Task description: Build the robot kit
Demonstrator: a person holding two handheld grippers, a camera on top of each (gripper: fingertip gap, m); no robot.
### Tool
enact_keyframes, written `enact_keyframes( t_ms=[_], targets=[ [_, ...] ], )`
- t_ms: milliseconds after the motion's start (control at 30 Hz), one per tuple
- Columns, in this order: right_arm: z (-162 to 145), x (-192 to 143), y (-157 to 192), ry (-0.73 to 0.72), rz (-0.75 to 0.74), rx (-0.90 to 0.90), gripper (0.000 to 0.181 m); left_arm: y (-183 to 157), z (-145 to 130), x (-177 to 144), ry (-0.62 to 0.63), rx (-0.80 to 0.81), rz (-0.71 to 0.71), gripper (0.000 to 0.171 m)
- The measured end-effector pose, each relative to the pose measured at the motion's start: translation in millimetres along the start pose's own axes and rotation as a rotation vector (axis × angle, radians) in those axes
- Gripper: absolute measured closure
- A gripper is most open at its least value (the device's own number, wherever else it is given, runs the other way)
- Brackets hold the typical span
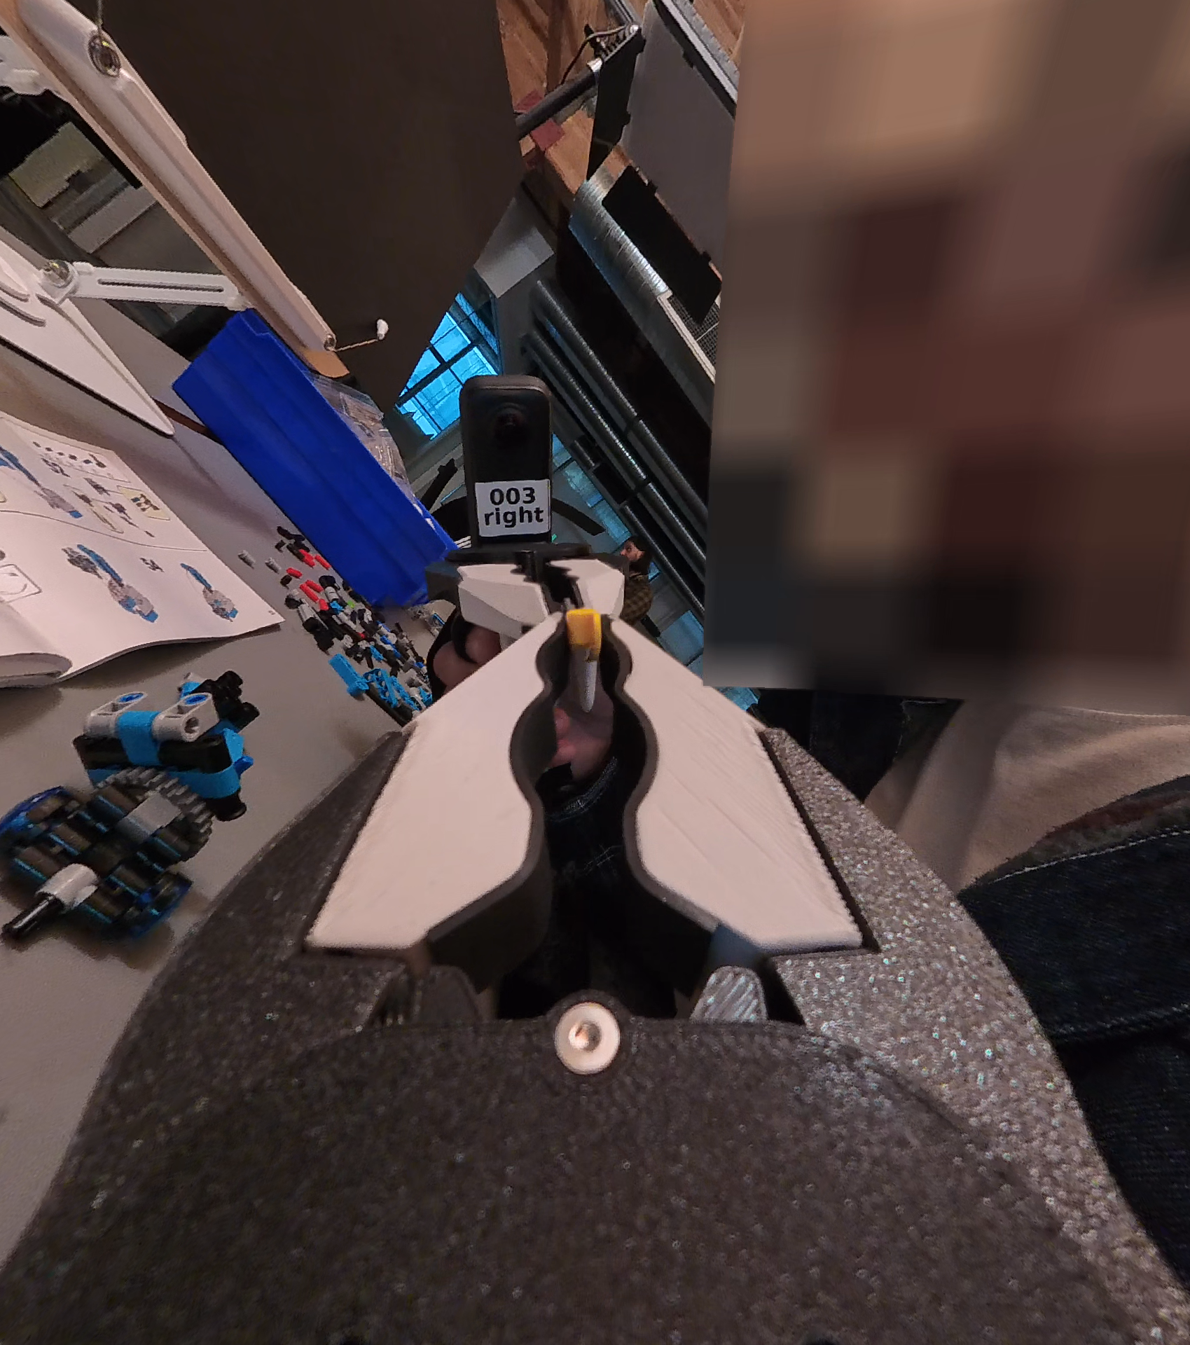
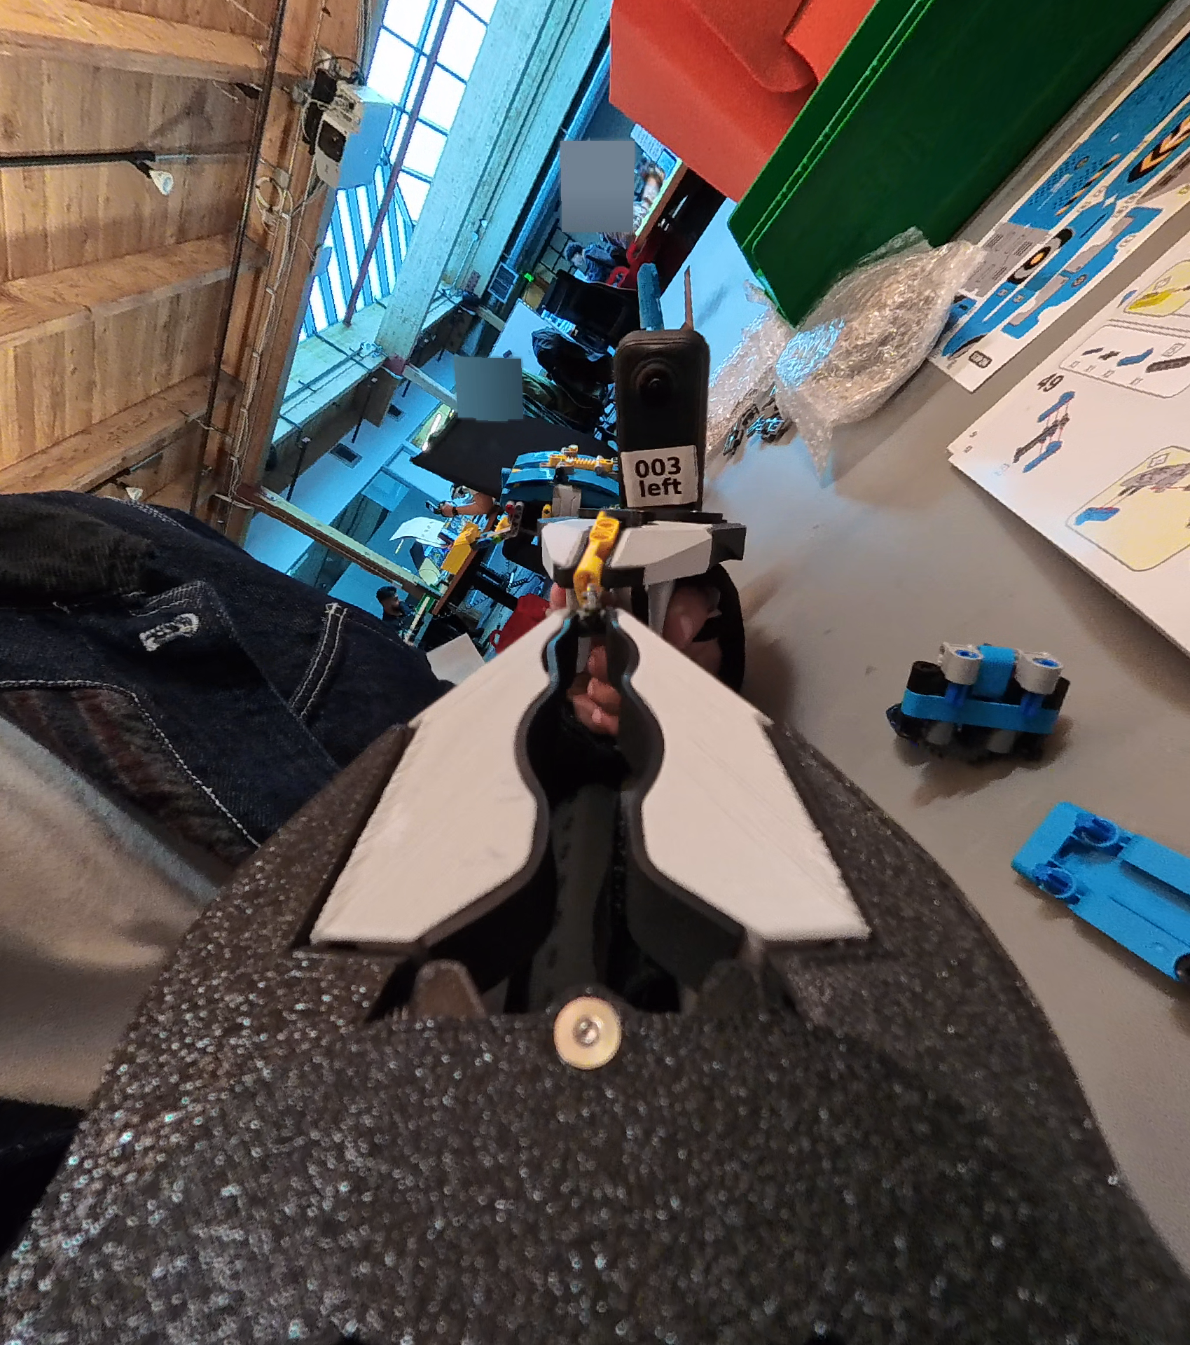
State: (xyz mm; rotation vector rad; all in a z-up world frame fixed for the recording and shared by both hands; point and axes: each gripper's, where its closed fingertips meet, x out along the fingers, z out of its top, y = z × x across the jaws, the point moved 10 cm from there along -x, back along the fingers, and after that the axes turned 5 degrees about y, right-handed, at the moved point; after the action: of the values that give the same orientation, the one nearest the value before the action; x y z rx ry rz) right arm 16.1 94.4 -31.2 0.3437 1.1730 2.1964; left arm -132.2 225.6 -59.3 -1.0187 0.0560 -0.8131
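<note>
While left gripper pinches a yellow piece tip to tip against right gripper, clamped on a dark pin, any skew could drop either onto the table near the blue model at 9 o'clock.

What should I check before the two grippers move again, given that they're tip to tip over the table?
1. Left gripper holds the yellow piece: ok, pinched at its fingertips.
2. Right gripper has a hold: cannot tell. Its tips sit nearly closed at the piece's end.
3. Grippers face each other in line: ok.
4. Both are clear of the grey table: ok, held above it.
5. Blue tracked assembly is out of the way: ok, it lies on the table off to the side.
6. Instruction booklet is open: ok.
</note>
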Motion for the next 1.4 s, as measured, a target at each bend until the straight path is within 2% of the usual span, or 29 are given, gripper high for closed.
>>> enact_keyframes(
  t_ms=[500, 600, 700, 867, 1100, 1400],
  targets=[
    [-1, 1, -1, 0.032, -0.019, -0.003, 0.175, 1, -1, 2, 0.051, 0.039, 0.046, 0.165],
    [-3, -1, 0, 0.087, -0.033, -0.010, 0.175, -2, -3, 3, 0.109, 0.082, 0.072, 0.165],
    [-7, -5, 1, 0.198, -0.091, -0.048, 0.176, -4, -9, 7, 0.227, 0.158, 0.135, 0.165],
    [-10, -5, -3, 0.204, -0.076, -0.032, 0.176, -2, -12, 8, 0.255, 0.165, 0.156, 0.165],
    [-11, -6, -4, 0.201, -0.055, -0.028, 0.177, 1, -14, 8, 0.244, 0.092, 0.116, 0.165],
    [-20, -1, -3, 0.354, -0.100, -0.077, 0.176, 2, -22, 9, 0.411, 0.110, 0.144, 0.166]
  ],
)
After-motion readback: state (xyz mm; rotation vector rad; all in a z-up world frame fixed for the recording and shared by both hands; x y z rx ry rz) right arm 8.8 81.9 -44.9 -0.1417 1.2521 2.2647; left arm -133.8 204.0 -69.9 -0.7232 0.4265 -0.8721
